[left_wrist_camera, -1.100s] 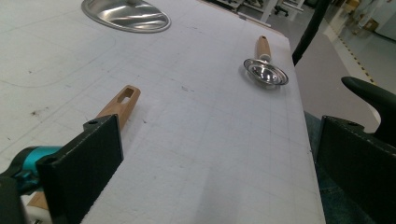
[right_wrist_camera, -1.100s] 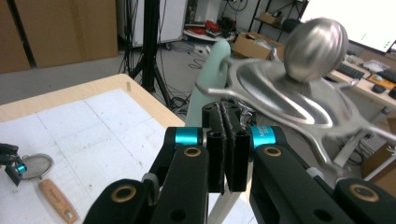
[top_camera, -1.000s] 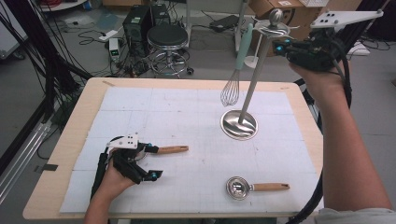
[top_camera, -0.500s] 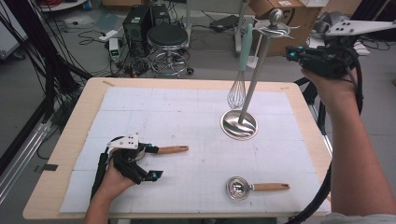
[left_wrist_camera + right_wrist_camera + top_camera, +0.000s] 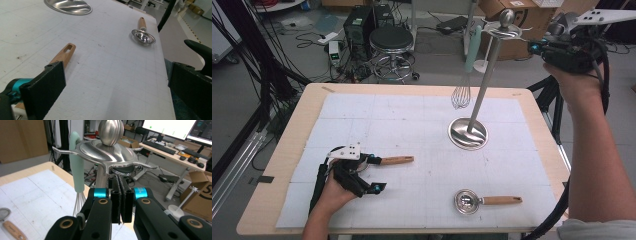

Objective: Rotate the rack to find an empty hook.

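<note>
one steel hook stand (image 5: pixel 486 80), mint-handled whisk (image 5: pixel 466 70) hanging.

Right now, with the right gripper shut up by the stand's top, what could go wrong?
1. The right gripper, jaws shut and empty, sits just off the hook arms of the tall steel utensil stand; a nudge might rock it on its round base.
2. The mint-handled wire whisk hangs from one hook and could swing or slip off if the stand is bumped.
3. The left gripper rests open beside the wooden-handled utensil, so a pinch might miss it.
</note>
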The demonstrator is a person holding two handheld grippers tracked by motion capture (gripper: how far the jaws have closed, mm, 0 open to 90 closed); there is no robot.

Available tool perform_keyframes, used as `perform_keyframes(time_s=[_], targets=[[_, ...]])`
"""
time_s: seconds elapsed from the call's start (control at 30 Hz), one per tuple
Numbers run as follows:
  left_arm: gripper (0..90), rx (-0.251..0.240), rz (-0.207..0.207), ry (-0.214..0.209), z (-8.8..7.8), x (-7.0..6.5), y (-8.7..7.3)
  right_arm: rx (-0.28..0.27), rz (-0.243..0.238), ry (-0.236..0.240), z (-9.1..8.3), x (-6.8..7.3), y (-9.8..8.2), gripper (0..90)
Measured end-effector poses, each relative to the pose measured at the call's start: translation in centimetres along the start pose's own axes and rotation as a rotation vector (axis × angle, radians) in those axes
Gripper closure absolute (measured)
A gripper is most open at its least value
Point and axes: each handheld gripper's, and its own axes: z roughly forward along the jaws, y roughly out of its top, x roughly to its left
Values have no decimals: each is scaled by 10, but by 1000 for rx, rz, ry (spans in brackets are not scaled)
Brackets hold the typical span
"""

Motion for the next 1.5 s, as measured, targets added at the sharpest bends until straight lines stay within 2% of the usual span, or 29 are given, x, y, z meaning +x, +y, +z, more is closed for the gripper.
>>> perform_keyframes(time_s=[0.1,0.23,0.33,0.5,0.6,0.77,0.87,1.07,1.2,1.33,1.5], targets=[[18,-3,-2,-1,0,0,0,-2,-28,-6,0,1,1,891],[18,-4,-3,-6,0,-1,0,-3,-17,-8,0,3,1,891],[18,-5,-2,-4,-1,-1,1,-6,-32,5,1,6,2,891],[18,-4,2,-6,0,-1,1,-21,-48,33,2,16,5,891],[18,-6,3,-3,0,-1,1,-18,-78,48,6,22,8,891],[18,-7,1,-4,-1,-1,1,-13,-85,69,15,33,12,891],[18,-10,-5,-7,-1,-2,1,-12,-117,66,19,38,15,891],[18,-7,0,-5,-1,-1,0,-13,-91,81,18,39,9,848],[18,-8,2,-3,-1,-1,1,-16,-104,97,19,39,1,837],[18,-9,5,-1,-2,-2,1,-13,-90,132,18,40,-6,779],[18,-7,2,-2,-2,-2,1,-47,-80,180,15,43,-13,727]])
